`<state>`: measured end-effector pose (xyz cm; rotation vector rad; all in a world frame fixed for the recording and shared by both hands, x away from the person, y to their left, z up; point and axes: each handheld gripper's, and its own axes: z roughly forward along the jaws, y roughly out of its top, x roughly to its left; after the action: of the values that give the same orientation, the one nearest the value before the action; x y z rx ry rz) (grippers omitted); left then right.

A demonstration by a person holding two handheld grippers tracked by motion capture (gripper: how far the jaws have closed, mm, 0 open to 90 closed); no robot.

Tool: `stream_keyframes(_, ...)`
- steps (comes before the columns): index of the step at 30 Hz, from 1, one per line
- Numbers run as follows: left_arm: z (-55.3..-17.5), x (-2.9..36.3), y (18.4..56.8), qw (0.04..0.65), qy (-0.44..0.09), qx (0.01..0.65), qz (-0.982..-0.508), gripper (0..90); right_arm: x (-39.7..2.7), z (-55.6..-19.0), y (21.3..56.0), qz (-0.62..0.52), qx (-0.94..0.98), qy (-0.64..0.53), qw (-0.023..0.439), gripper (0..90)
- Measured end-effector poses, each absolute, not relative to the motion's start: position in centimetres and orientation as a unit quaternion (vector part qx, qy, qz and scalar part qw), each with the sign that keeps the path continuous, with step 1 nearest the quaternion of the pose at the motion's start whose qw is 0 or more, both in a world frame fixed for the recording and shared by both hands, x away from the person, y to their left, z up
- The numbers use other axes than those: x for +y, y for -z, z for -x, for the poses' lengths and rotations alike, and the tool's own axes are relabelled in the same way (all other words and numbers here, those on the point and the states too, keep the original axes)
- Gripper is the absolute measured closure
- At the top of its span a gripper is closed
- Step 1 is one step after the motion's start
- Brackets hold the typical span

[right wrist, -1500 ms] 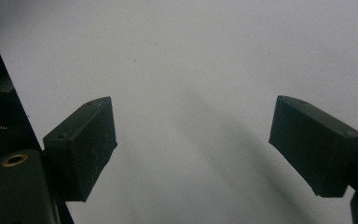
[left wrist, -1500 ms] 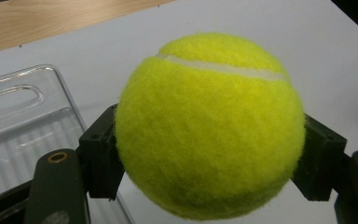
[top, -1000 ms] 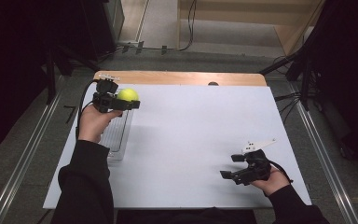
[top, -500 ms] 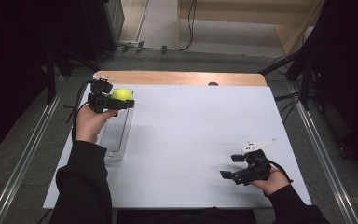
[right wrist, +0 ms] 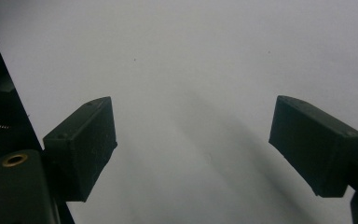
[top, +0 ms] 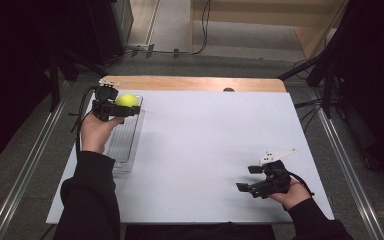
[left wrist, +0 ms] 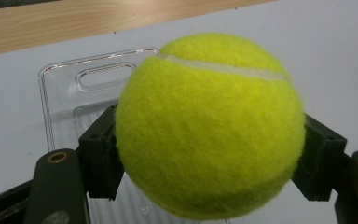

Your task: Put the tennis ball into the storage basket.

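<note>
Presumably mid-transfer: left gripper (top: 122, 106) pinching tennis ball (left wrist: 209, 123) w/ both jaws, held above far end of clear tray (left wrist: 77, 100) just beneath it, release not yet done; right gripper (top: 252, 178) spread, holding nothing.

A white table top (top: 215, 150) fills the middle, with a bare wooden strip (top: 195, 83) along its edge at 12 o'clock. Grey floor (top: 40, 150) with metal rails (top: 27, 165) flanks it at 9 and 3 o'clock. Cables (top: 180, 50) cross the floor at 12 o'clock, beside pale wooden furniture (top: 300, 20). Both upper corners lie in darkness.
</note>
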<state>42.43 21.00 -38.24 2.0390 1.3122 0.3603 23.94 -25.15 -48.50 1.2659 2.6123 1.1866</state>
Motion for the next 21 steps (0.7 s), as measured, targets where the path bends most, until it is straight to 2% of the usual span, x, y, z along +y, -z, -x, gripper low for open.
stream_keyframes(21, -42.9, 21.6, 39.7, 0.332, -0.149, 0.525, -0.769, 26.3, -25.1, -23.9, 48.5, -0.403, 0.833, -0.379, 0.002, 12.7)
